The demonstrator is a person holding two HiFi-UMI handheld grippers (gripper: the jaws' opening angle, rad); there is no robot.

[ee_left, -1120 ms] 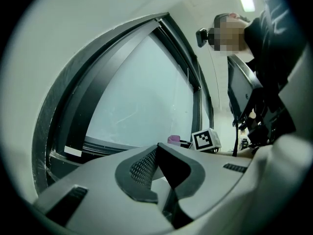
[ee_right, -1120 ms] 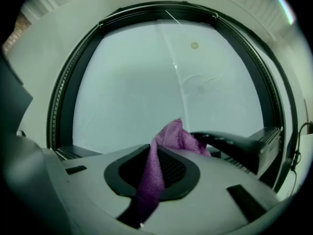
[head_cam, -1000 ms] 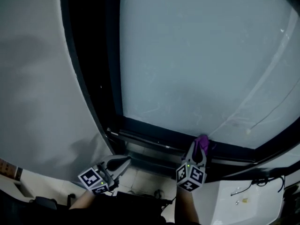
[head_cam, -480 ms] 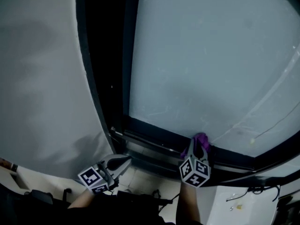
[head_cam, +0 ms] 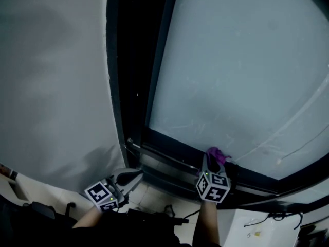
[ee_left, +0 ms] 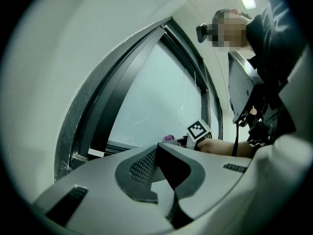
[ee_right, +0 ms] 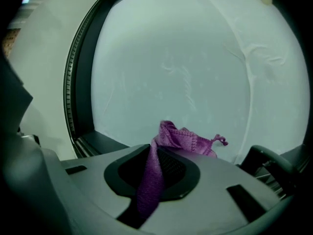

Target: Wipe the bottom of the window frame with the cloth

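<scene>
Head view: our right gripper [head_cam: 214,160] is up at the bottom rail [head_cam: 169,149] of the window frame [head_cam: 115,86]. Its jaws are clamped on the purple cloth [head_cam: 217,153], and the cloth sits against that rail just below the glass [head_cam: 241,76]. Our left gripper [head_cam: 134,176] hangs lower, near the frame's bottom-left corner by the pale wall [head_cam: 51,86], w/ jaws closed.

Left gripper view: we see the jaws together w/ nothing btw them. Beyond the tips the right gripper's marker cube and the cloth [ee_left: 168,138] show at the rail.

Right gripper view: the jaws pinch the cloth [ee_right: 183,140]. One strip runs down btw the pads and the rest is bunched past the tips in front of the glass. The dark rail runs off to the left.
</scene>
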